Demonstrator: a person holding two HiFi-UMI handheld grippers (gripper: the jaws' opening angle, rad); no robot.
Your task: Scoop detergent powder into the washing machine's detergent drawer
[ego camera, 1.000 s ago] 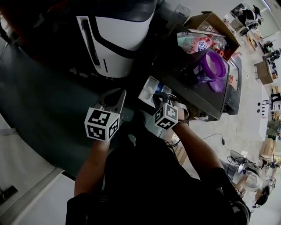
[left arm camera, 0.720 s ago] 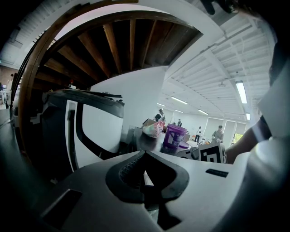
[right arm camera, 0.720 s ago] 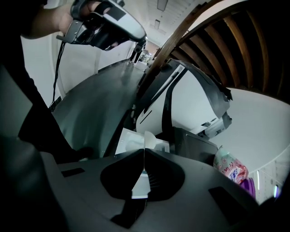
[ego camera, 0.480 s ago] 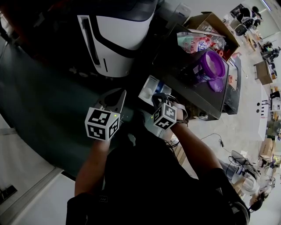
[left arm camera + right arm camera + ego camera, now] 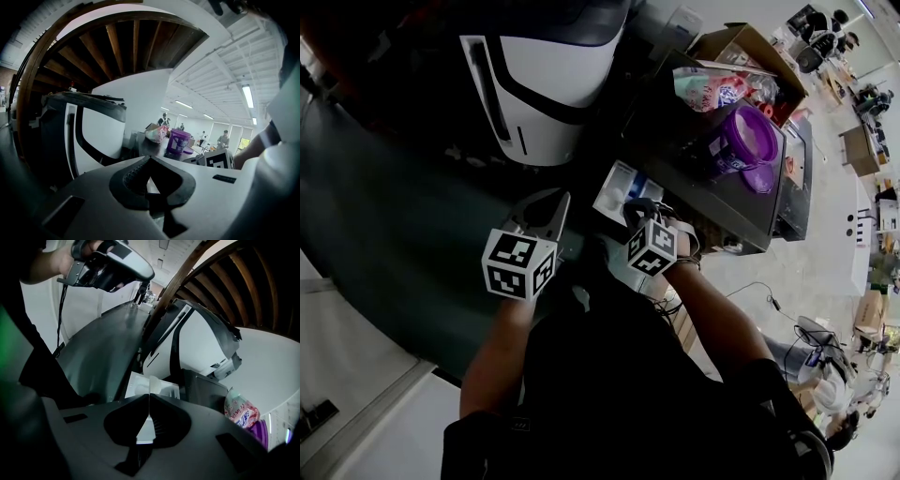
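Note:
The white washing machine [image 5: 548, 84] stands at the top, with its white detergent drawer [image 5: 614, 187] pulled out below it. My right gripper [image 5: 637, 208] hovers at the drawer. In the right gripper view the right gripper [image 5: 149, 397] is shut on a white scoop [image 5: 153, 384], whose bowl sits over the drawer [image 5: 136, 385]. My left gripper [image 5: 558, 202] is held to the drawer's left, above the dark floor. In its own view the left gripper [image 5: 149, 161] is shut with nothing in it. A purple detergent tub [image 5: 745, 141] stands on the dark table.
A pink detergent bag [image 5: 717, 89] and a cardboard box [image 5: 750, 47] lie on the dark table [image 5: 712, 202] behind the tub. A purple lid [image 5: 759, 180] rests beside the tub. People and desks are far off at the right edge.
Almost nothing: both grippers keep their places, and the head view has shifted only slightly.

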